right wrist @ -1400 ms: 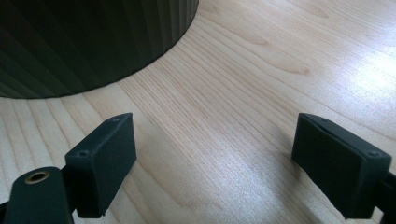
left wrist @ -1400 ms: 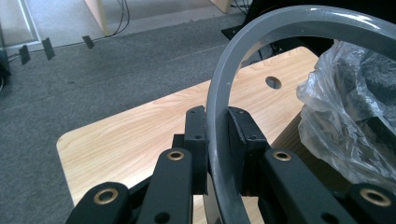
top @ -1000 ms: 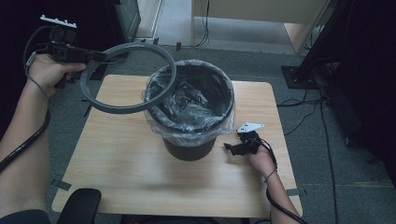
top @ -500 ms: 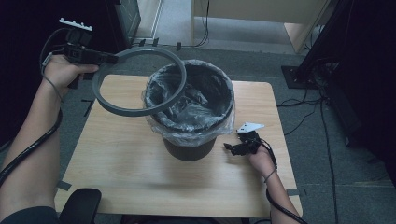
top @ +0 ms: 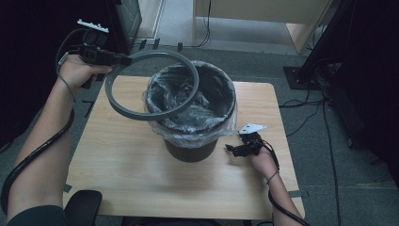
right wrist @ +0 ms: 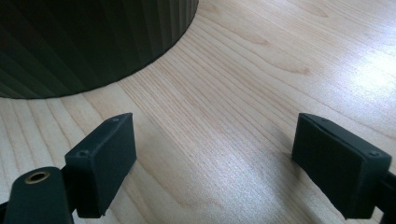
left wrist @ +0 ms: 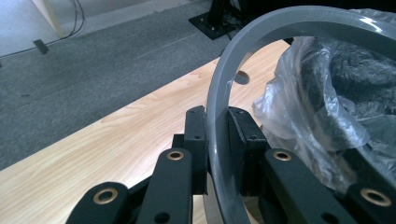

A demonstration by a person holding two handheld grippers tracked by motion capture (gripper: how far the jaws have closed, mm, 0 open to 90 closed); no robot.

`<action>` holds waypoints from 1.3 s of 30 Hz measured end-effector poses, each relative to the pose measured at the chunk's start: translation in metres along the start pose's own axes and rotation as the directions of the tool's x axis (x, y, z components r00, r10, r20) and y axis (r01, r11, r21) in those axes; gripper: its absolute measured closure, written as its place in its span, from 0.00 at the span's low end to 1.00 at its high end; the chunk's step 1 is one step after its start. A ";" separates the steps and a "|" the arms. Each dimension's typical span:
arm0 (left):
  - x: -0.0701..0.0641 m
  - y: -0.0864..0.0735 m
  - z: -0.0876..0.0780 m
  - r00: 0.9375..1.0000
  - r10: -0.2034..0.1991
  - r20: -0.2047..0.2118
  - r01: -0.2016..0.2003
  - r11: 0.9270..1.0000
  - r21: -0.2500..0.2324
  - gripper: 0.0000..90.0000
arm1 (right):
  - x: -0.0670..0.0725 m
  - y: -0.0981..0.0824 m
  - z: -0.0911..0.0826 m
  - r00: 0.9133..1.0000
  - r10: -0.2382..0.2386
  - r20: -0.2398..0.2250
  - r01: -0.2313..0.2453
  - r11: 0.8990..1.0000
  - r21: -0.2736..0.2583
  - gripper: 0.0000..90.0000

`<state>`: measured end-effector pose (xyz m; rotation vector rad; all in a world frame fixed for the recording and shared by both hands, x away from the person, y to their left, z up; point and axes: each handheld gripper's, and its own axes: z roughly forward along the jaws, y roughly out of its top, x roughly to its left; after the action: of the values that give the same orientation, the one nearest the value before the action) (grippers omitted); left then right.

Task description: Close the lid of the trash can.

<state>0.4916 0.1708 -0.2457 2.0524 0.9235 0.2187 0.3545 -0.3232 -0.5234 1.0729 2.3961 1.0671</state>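
Nearest me, my right tongs (top: pixel 231 149) rest low on the tabletop (top: pixel 122 174), at the near right of the bin (top: pixel 190 117). In the right gripper view their jaws stand wide apart with bare wood between them and nothing held; the bin's dark ribbed wall rises just beyond.

Mid-scene, the black bin stands upright at the middle of the tabletop. A clear bag (top: pixel 221 123) lines it, its edge folded out over the rim.

Farther off and to the left, my left tongs (top: pixel 123 59) are raised above the far-left corner of the tabletop. They are clamped on the grey ring (top: pixel 136 113): in the left gripper view the pads press on either side of the ring's band (left wrist: pixel 218 140). The ring hangs tilted in the air, its right part over the bin's mouth and its left part over bare tabletop. Whether it touches the bag's edge I cannot tell.

Beyond the tabletop lies grey floor (top: pixel 263 56) with cables.
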 end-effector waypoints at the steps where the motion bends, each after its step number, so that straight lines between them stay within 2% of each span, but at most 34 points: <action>1: -0.001 0.001 0.002 1.000 0.004 0.003 -0.004 1.000 0.002 0.87 | 0.000 0.000 0.000 1.000 0.000 0.000 0.000 1.000 0.000 0.14; 17: -0.024 0.016 0.026 0.997 0.062 0.052 -0.062 0.998 0.010 0.87 | 0.000 0.000 0.000 1.000 0.000 0.000 0.000 1.000 0.000 0.14; 29: -0.035 0.024 0.046 0.994 0.080 0.071 -0.080 0.997 -0.005 0.87 | 0.000 0.000 0.000 1.000 0.000 -0.001 0.000 1.000 0.000 0.14; 39: -0.047 0.032 0.058 0.988 0.114 0.106 -0.116 0.993 0.005 0.87 | 0.000 0.000 0.000 1.000 0.000 -0.001 0.000 1.000 -0.001 0.14</action>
<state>0.5016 0.0911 -0.2494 2.1087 0.7443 0.1654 0.3546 -0.3233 -0.5234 1.0719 2.3964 1.0681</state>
